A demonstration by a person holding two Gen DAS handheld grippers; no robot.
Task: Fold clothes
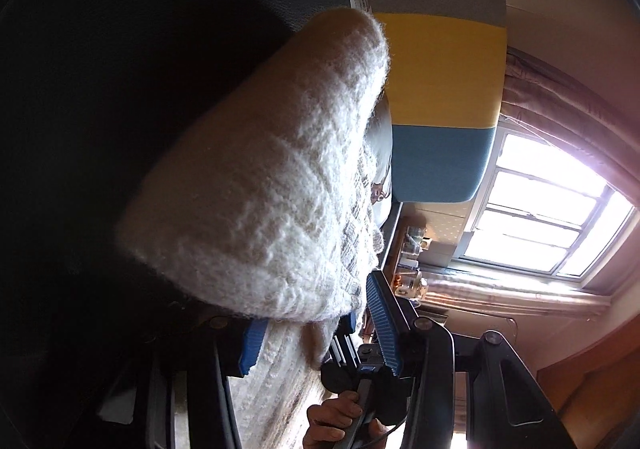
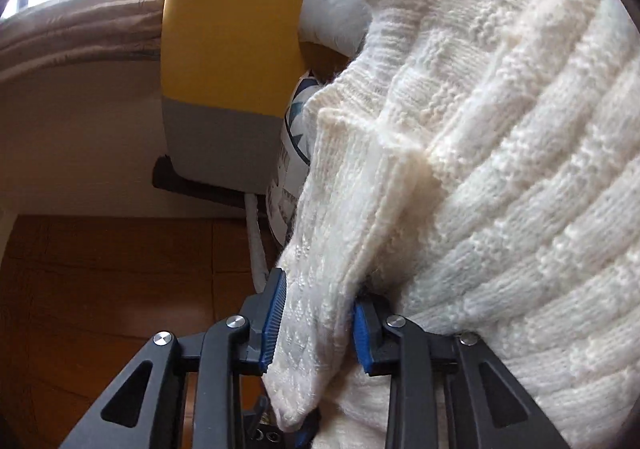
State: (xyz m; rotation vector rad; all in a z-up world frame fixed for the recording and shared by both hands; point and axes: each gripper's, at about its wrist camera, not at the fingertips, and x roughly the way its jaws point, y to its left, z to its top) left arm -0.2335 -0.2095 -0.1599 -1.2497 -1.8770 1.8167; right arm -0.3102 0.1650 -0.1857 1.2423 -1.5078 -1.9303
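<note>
Behind everything stand a bright window [image 1: 548,209], pale curtains [image 2: 80,33] and a striped headboard [image 2: 230,49] in grey, yellow and teal.

Lifted in front of them hangs the cream knit sweater [image 2: 500,169], filling the right wrist view from 12 to 5 o'clock. The right gripper [image 2: 316,329] has its blue pads clamped on a ribbed fold at 6 o'clock. The left gripper [image 1: 316,329] pinches another bunch at 6 o'clock, its jaws narrowed on wool, above a hand [image 1: 340,425].

My worry: both bites look thick and bunched, so fuzzy yarn could creep out, or uneven pull could stretch the knit and skew the fold.
</note>
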